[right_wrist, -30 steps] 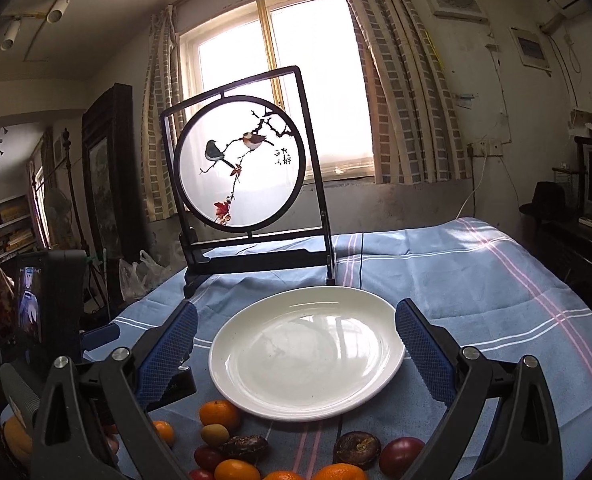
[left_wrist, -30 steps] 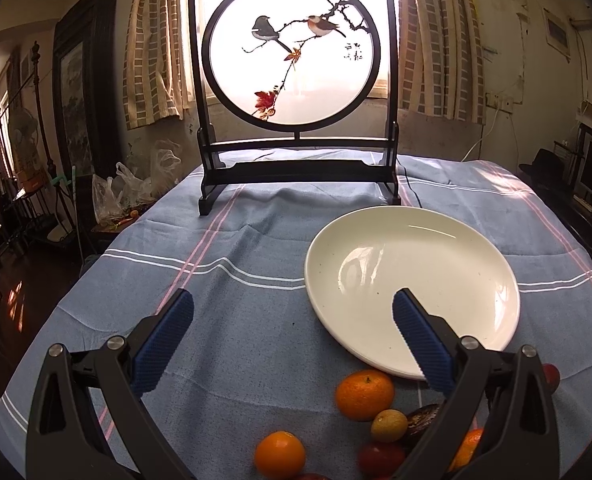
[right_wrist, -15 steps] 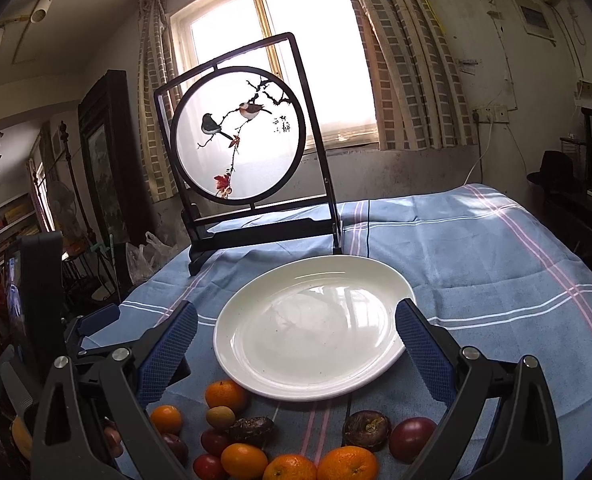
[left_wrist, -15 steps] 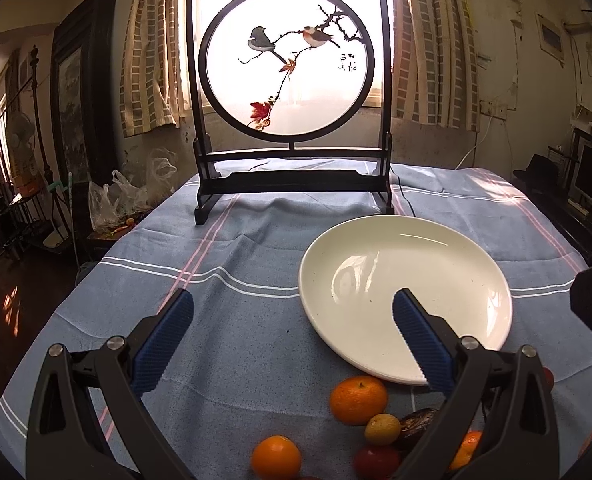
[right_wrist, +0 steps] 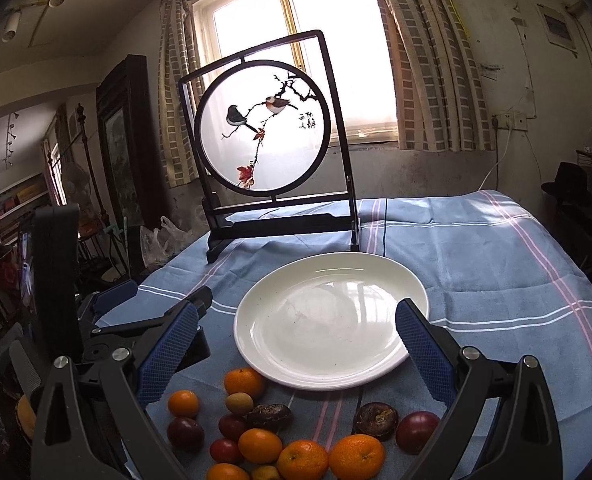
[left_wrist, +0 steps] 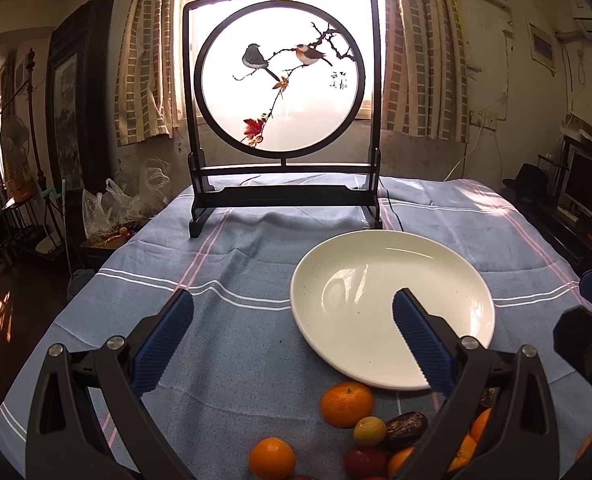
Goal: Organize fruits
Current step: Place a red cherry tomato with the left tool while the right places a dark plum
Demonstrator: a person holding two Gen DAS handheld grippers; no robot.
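- My left gripper (left_wrist: pixel 292 322) hangs above the blue-clothed surface (left_wrist: pixel 232 280) with its jaws spread wide and nothing between them; I read this as a ready stance before a first pick.
- My right gripper (right_wrist: pixel 296 336) is likewise wide open and empty, framing the white plate (right_wrist: pixel 332 320), which I take to be the destination since it holds no fruit.
- The fruits (right_wrist: pixel 288 436) sit loose on the cloth just in front of the plate's near rim: oranges (right_wrist: pixel 244 382), dark red ones, a small yellow one, and wrinkled brown ones.
- In the left view my right-hand finger covers part of the pile, and the bottom edge cuts off more.
- I can't name the dark wrinkled fruit.
- The bird screen (left_wrist: pixel 282 92) stands well behind the plate.
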